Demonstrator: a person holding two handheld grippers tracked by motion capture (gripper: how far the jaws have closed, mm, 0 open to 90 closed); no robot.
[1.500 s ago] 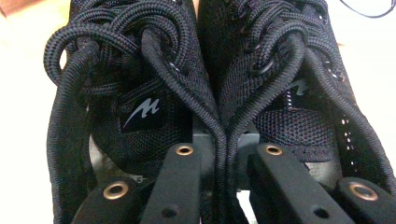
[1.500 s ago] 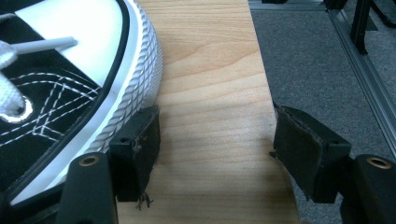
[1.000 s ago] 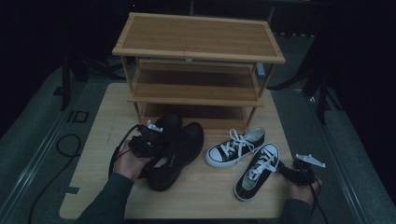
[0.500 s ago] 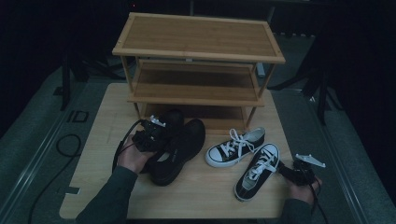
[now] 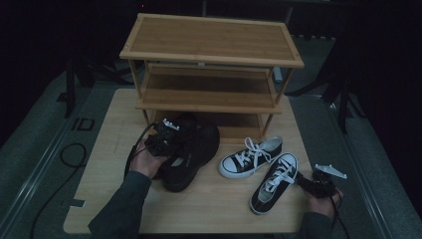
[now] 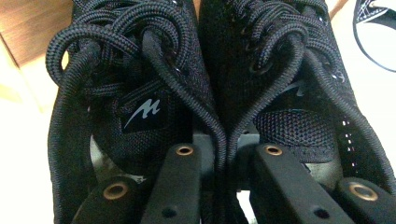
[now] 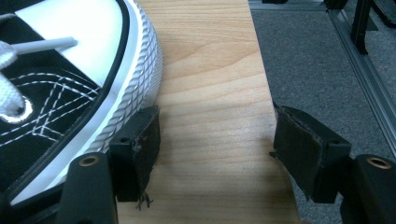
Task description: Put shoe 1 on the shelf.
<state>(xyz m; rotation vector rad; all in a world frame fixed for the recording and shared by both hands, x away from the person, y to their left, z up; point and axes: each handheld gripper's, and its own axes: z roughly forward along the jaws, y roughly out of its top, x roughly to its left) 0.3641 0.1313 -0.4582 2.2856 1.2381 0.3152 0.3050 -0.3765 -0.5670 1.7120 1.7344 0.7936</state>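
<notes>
My left gripper (image 5: 171, 134) clenches both black mesh lace-up shoes (image 5: 191, 154) before the bamboo three-tier rack (image 5: 211, 55); right gripper (image 7: 215, 156) released beside the black-and-white canvas sneaker (image 7: 70, 88).

My left forearm (image 5: 122, 204) comes up from the bottom edge, angled forward and to the right, with the left hand (image 5: 145, 160) wrapped around the left gripper (image 5: 166, 137). Its jaws stand close together, nearly parallel, clamped on what sits between them. My right hand (image 5: 326, 199) sits low at the near right, holding the right gripper (image 5: 303, 180) pointed left, jaws spread wide with nothing between the pads (image 7: 140, 144)
</notes>
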